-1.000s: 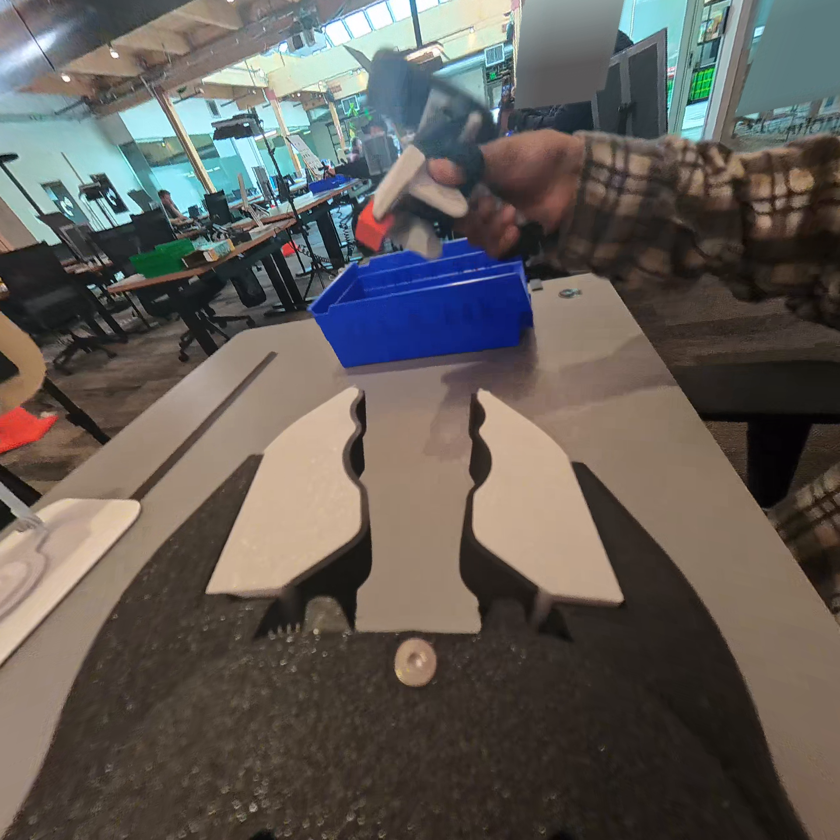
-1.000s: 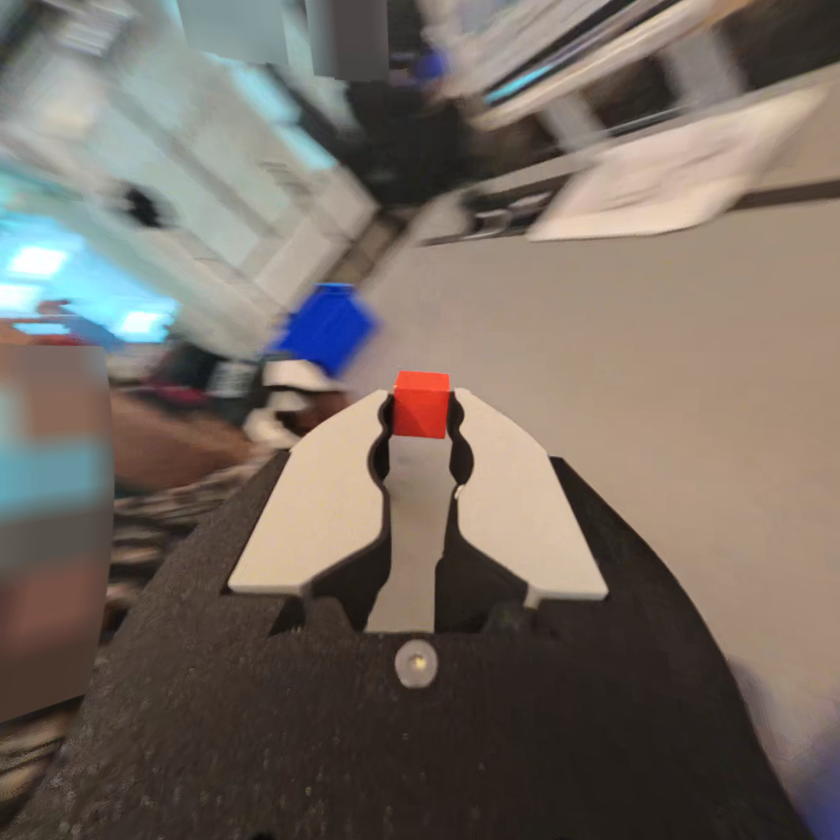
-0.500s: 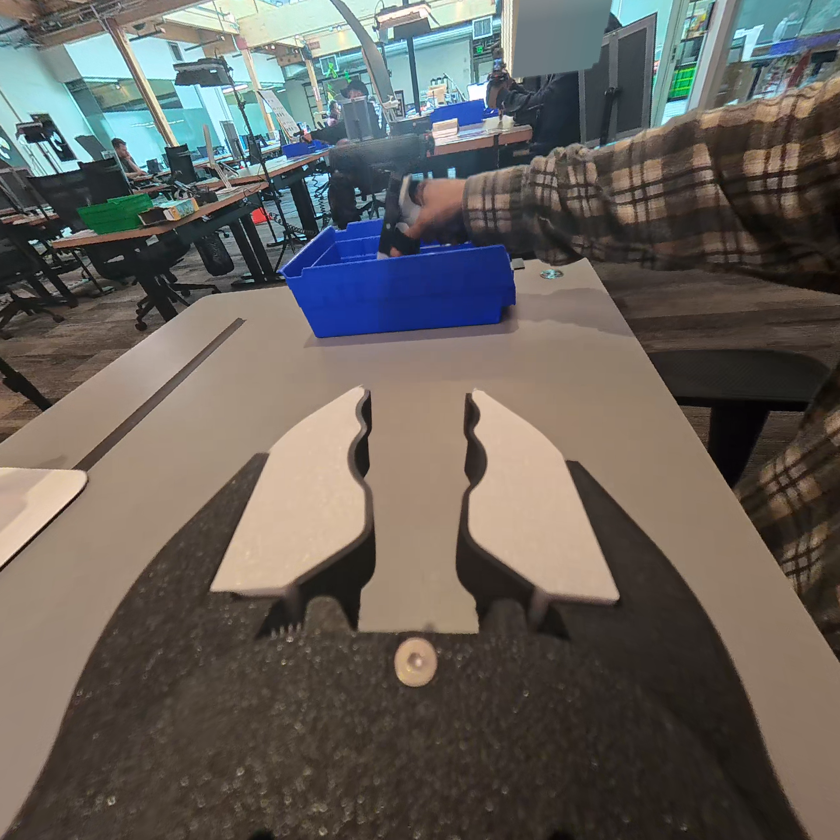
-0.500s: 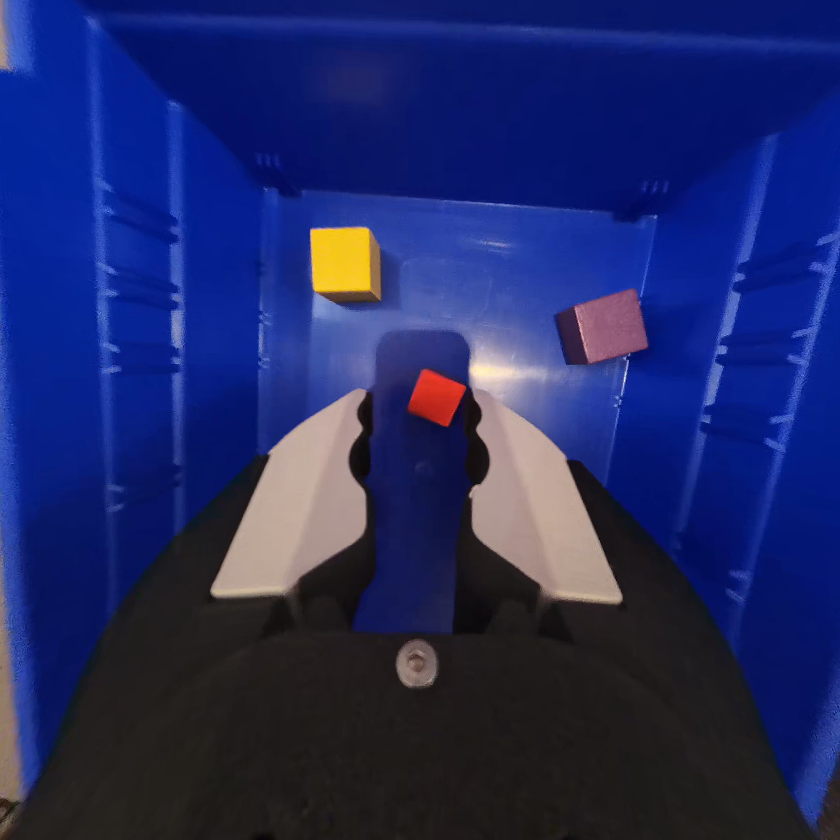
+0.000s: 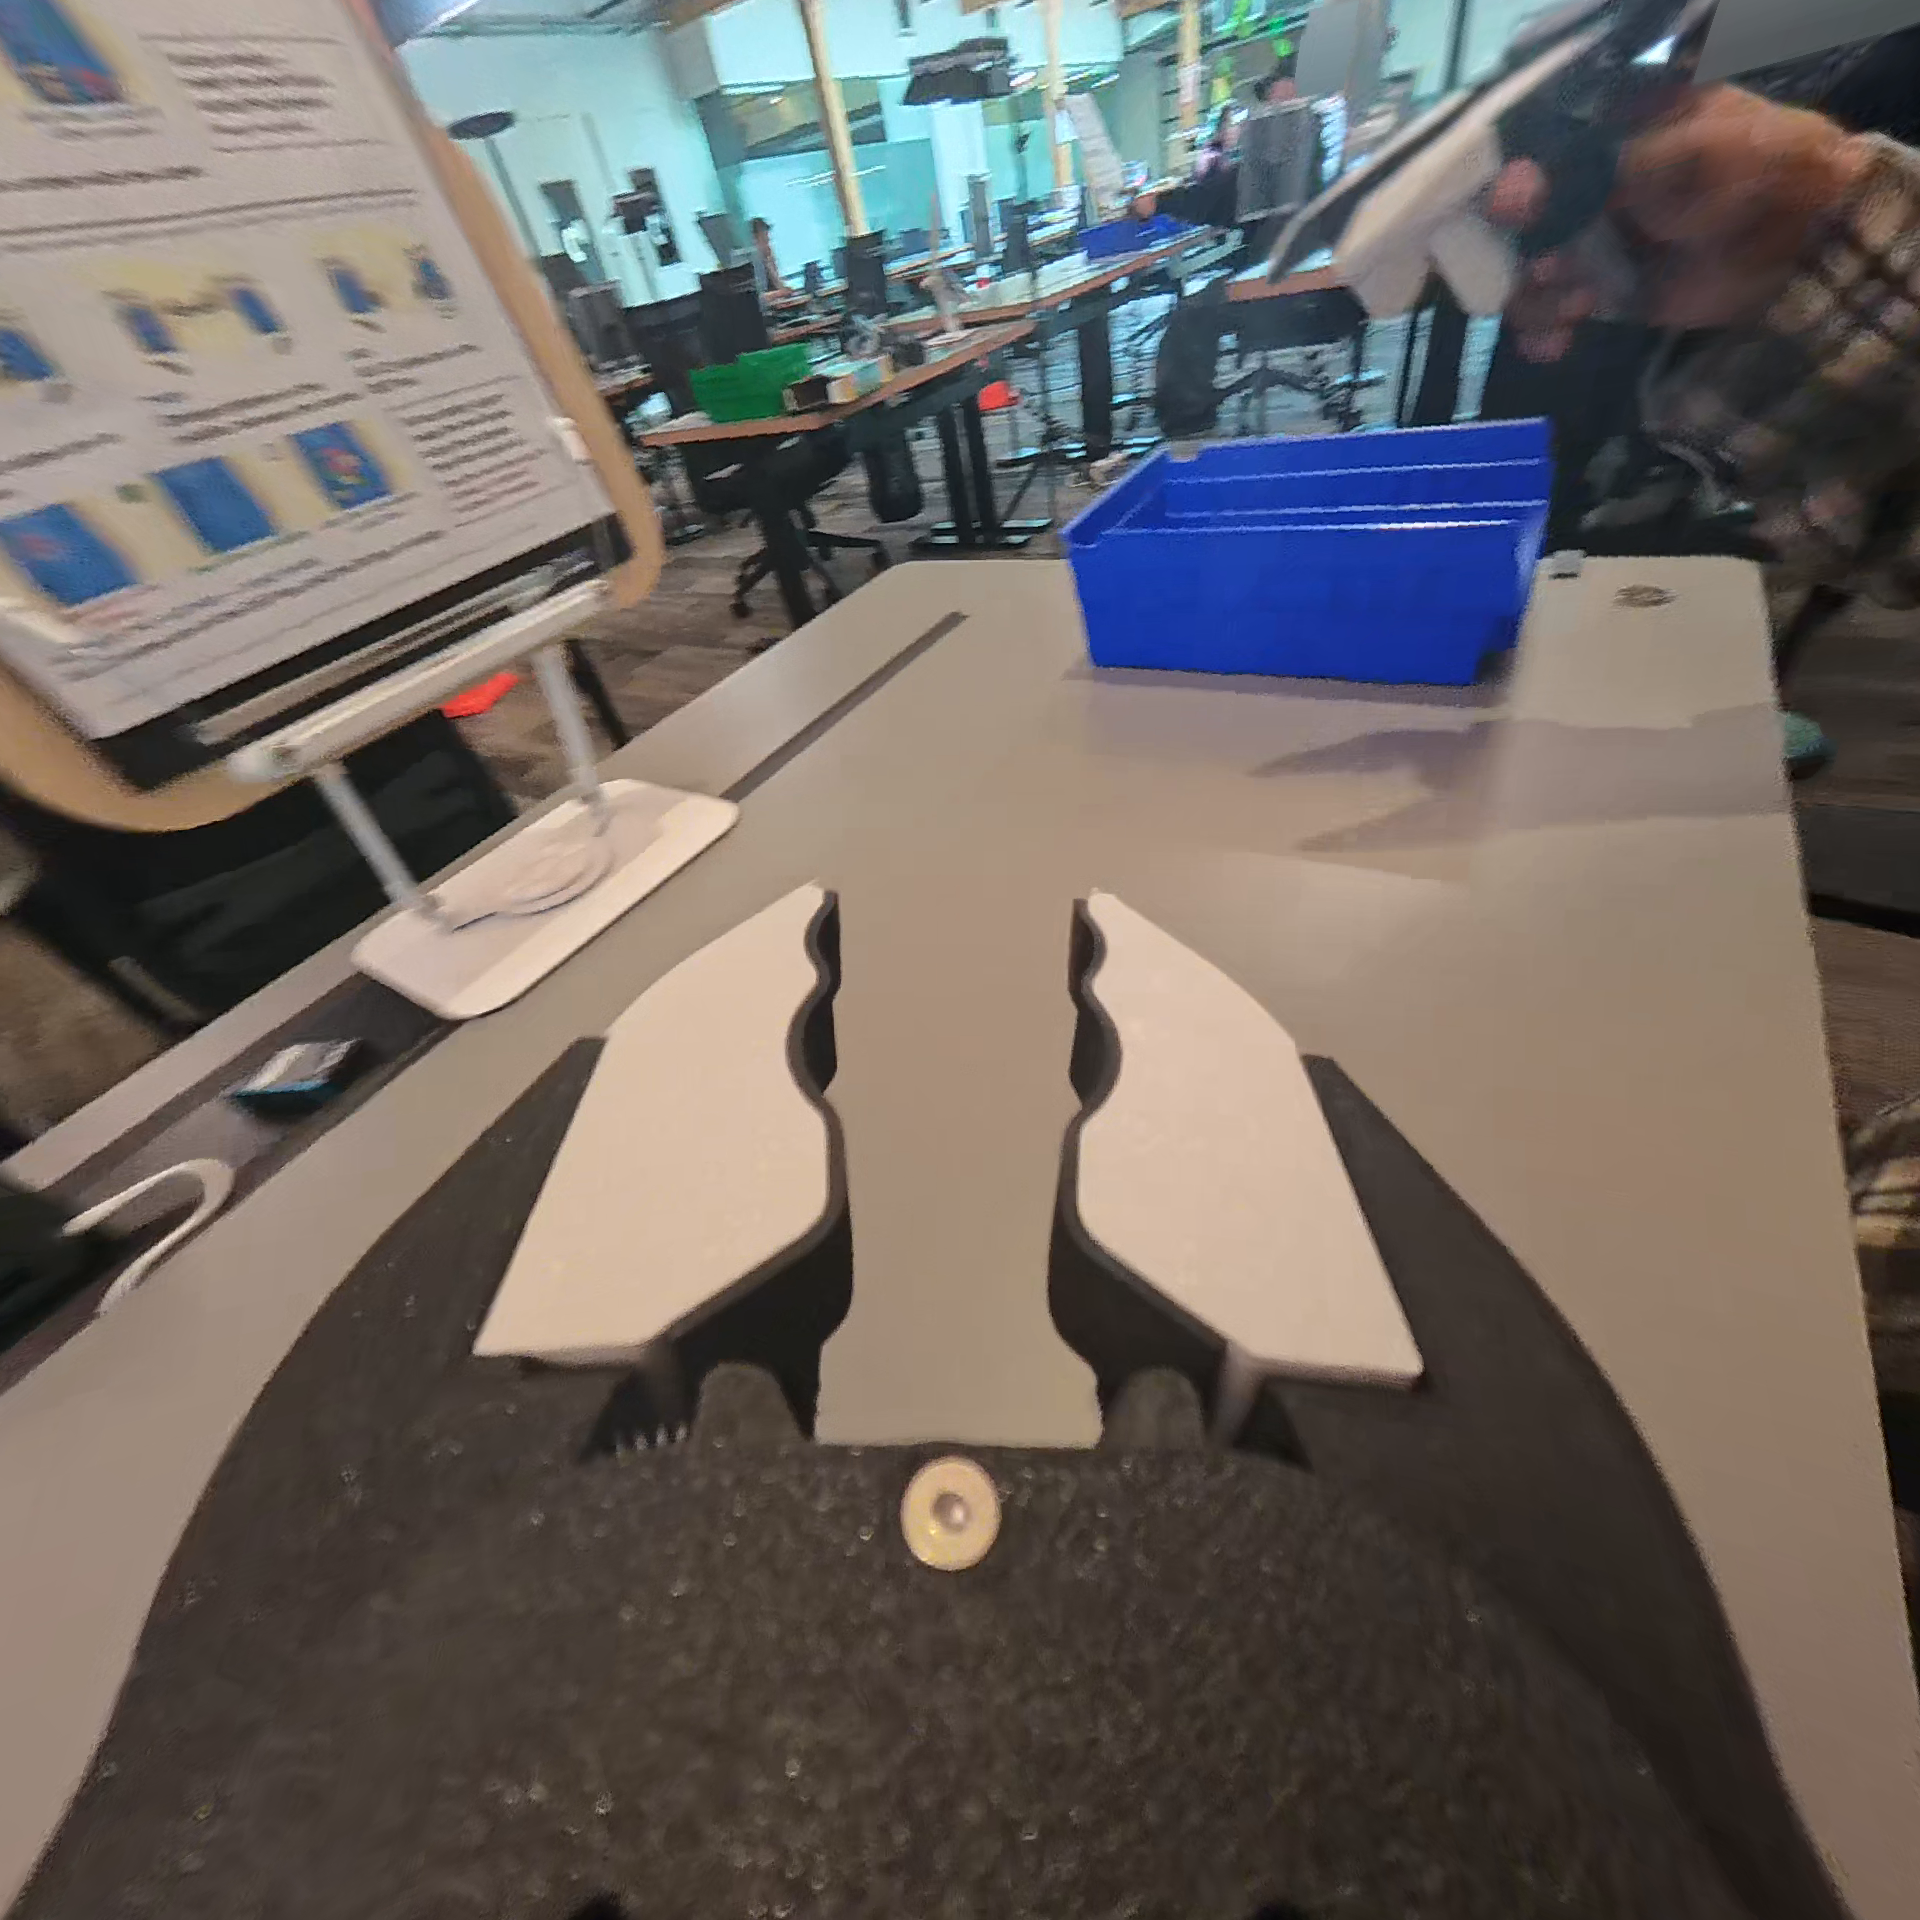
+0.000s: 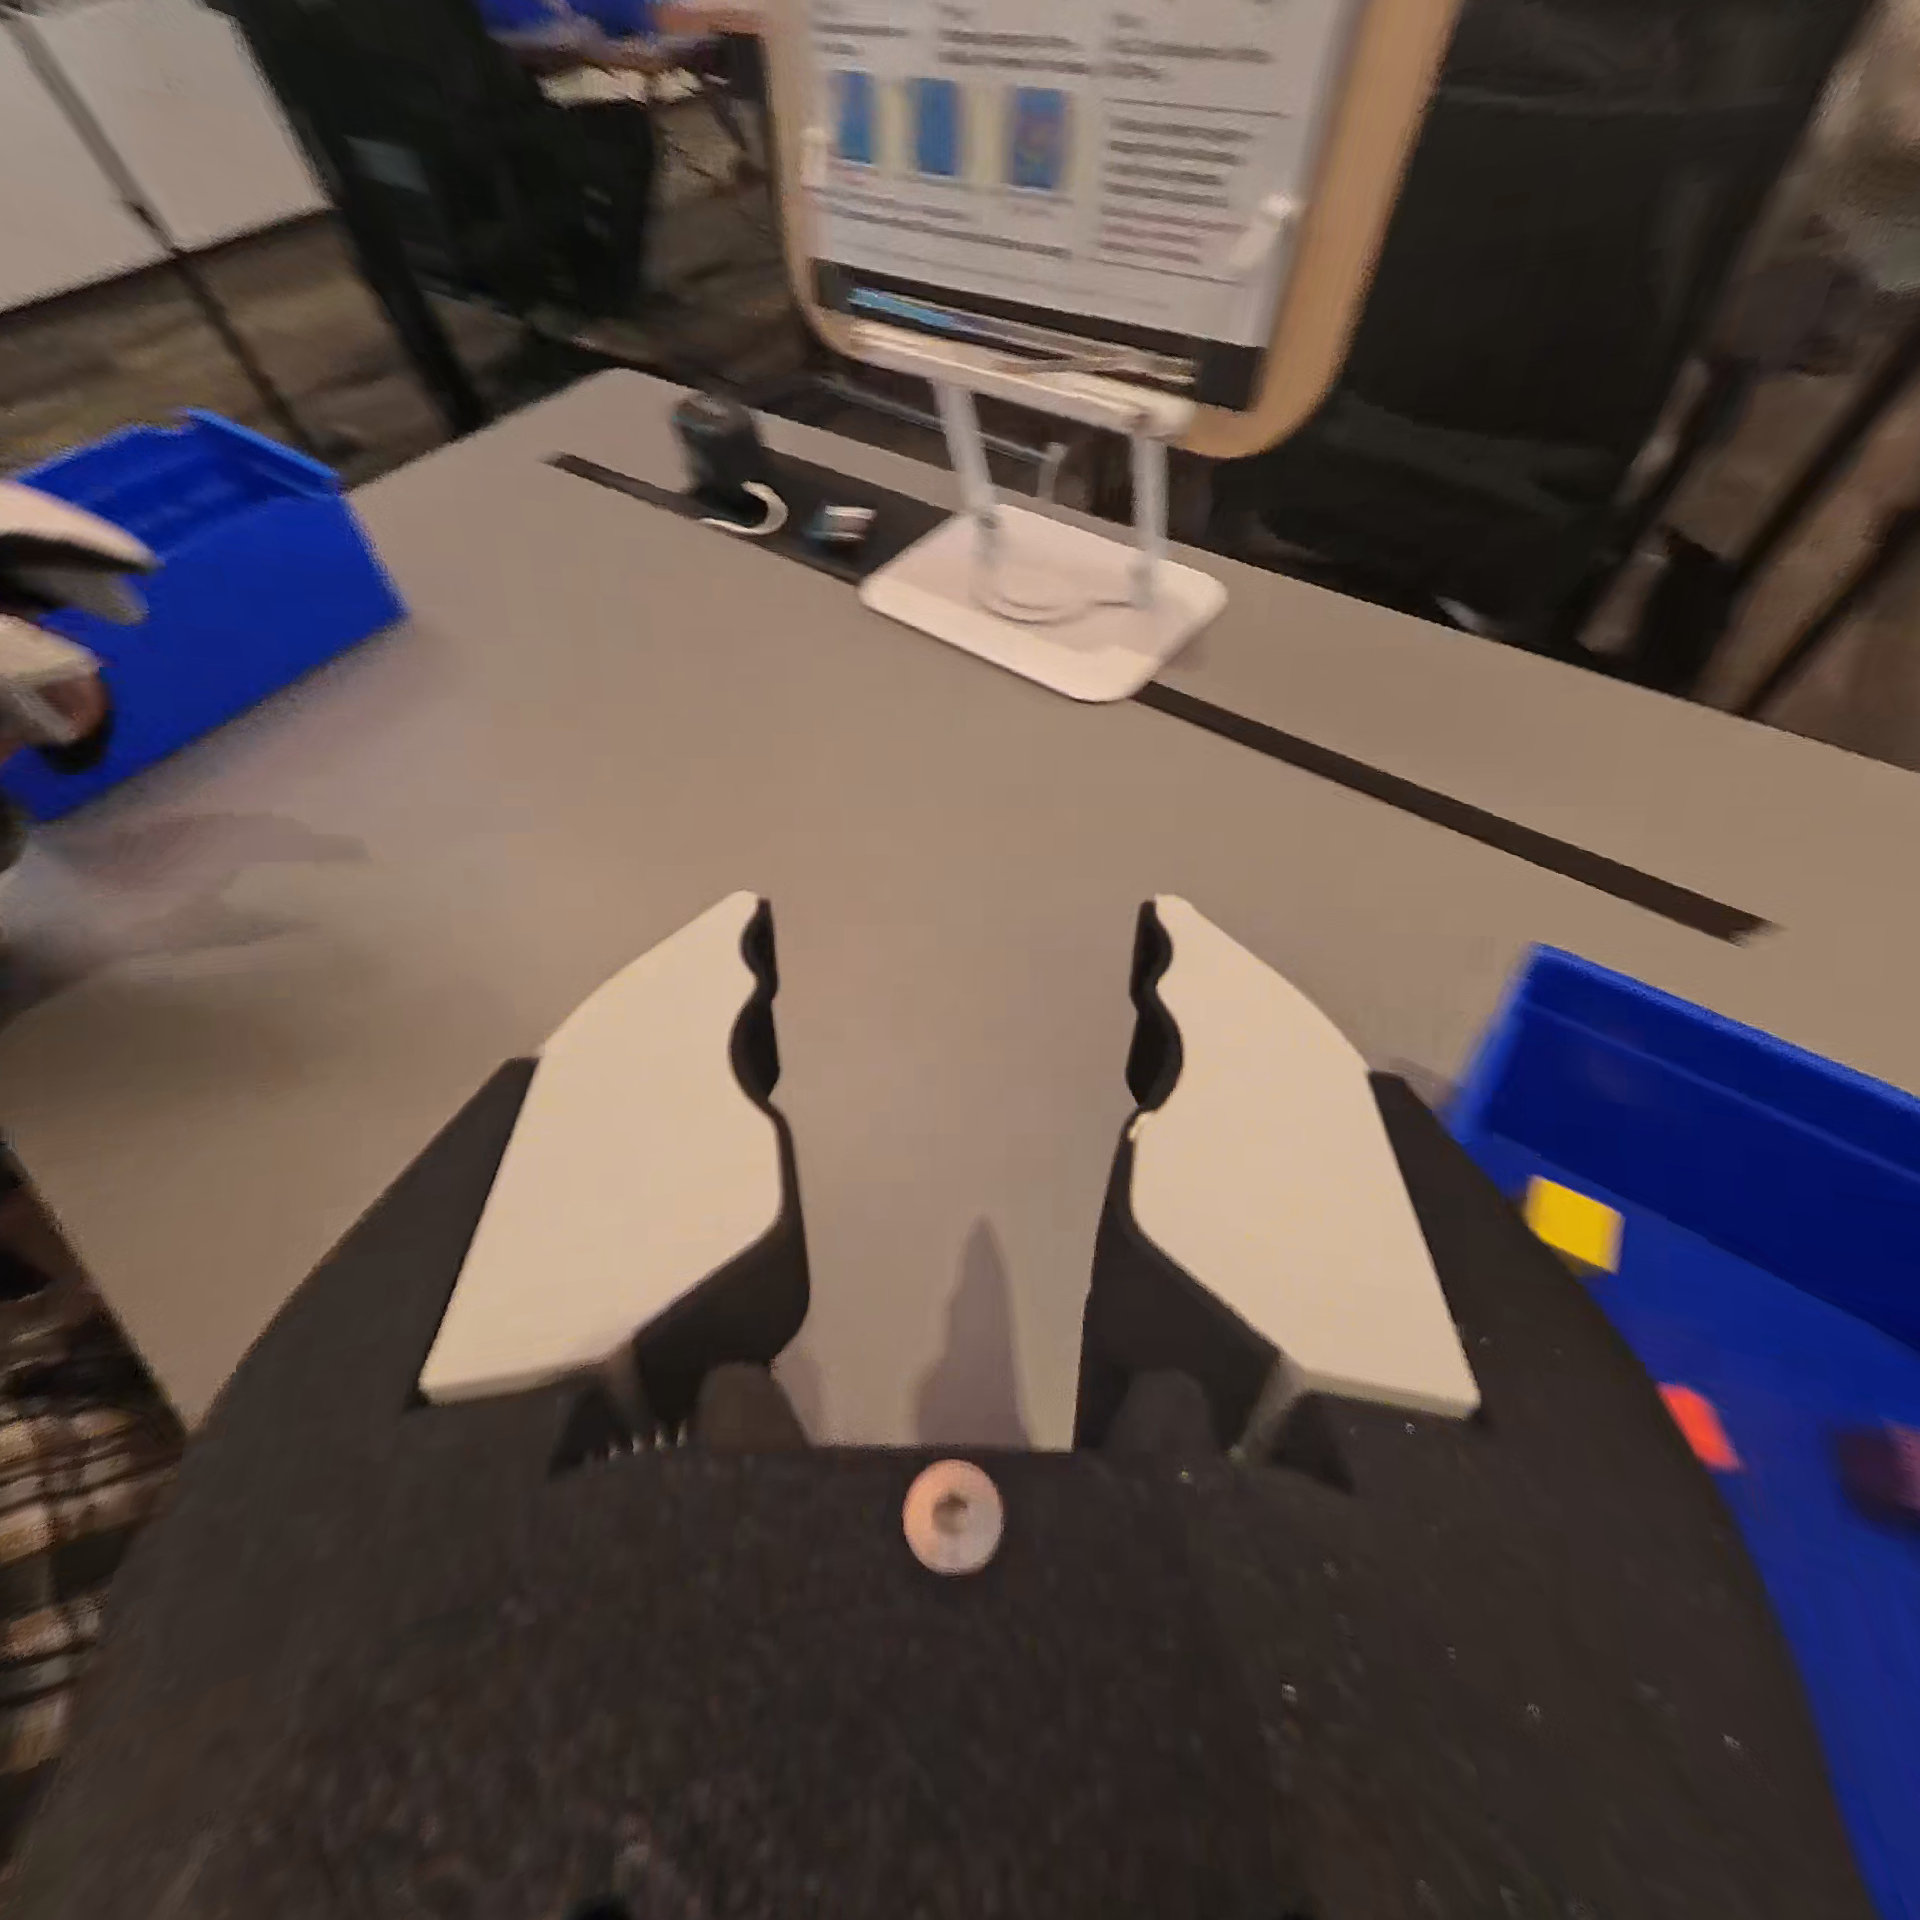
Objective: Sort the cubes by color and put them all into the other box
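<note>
Grey tabletop (image 6: 935,790) fills the scene. Left tongs (image 5: 954,914) hover over it, spread apart and empty; one blue box (image 6: 229,582) sits far left. A sign on a white stand (image 6: 1049,613) rises mid-table. Right tongs (image 6: 954,914) gape wide, gripping nothing. Far right, the other blue box (image 6: 1662,1101) holds a yellow cube (image 6: 1574,1224), a red cube (image 6: 1699,1425) and a purple cube (image 6: 1886,1465).

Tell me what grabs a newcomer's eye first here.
The open right gripper fills the foreground over bare grey table. At its right, a blue box holds yellow, red and purple cubes. Behind stands an instruction board.
</note>
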Tool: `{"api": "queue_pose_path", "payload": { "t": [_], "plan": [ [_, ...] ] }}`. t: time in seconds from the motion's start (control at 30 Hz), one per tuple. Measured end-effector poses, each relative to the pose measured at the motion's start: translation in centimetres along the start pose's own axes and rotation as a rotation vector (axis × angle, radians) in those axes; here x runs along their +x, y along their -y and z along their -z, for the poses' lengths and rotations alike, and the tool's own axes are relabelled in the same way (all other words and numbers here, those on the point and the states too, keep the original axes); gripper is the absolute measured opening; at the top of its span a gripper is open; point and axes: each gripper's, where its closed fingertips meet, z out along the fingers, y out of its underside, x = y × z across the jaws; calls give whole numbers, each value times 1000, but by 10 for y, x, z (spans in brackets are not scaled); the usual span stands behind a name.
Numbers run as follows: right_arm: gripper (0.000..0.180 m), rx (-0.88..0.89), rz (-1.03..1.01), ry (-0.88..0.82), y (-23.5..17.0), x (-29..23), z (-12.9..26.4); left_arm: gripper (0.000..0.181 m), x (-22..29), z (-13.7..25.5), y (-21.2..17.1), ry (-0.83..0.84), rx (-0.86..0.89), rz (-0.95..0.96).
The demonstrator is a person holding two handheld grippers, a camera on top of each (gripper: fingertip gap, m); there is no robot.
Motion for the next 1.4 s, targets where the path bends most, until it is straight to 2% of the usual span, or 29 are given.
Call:
{"api": "queue_pose_path", "payload": {
  "t": [0.13, 0.27, 0.4, 0.5, 0.63, 0.77, 1.07, 1.13, 1.17, 1.27, 1.33, 1.4],
  "plan": [
    [71, 7, 21, 163, -30, -59, -36, 41, -49, 64, 5, 206, -82, -66],
    [71, 0, 7, 278, -57, -95, -70, 42, -128, 150, -13, 560, -317, -111],
    [71, -41, -48, 371, -75, -116, -94, 46, -204, 243, -66, 903, -611, -23],
    [70, -53, -87, 415, -81, -123, -102, 45, -230, 275, -118, 974, -703, 188],
    [70, -81, -99, 433, -90, -129, -103, 42, -242, 293, -173, 1026, -745, 393],
    [70, -95, -110, 437, -94, -129, -100, 42, -245, 294, -211, 1023, -783, 535],
    [70, -85, -124, 440, -91, -128, -93, 42, -250, 301, -263, 1004, -914, 688],
    [70, -80, -122, 439, -90, -128, -92, 34, -248, 300, -271, 972, -935, 722],
    [69, -76, -121, 437, -89, -128, -91, 25, -247, 298, -275, 947, -947, 731],
    [67, -69, -118, 433, -87, -127, -88, 23, -249, 294, -272, 901, -929, 708],
    [66, -64, -122, 430, -86, -126, -87, 23, -253, 285, -254, 865, -846, 667],
    [65, -54, -136, 435, -85, -125, -87, 23, -257, 272, -220, 829, -733, 587]
  ]
}}
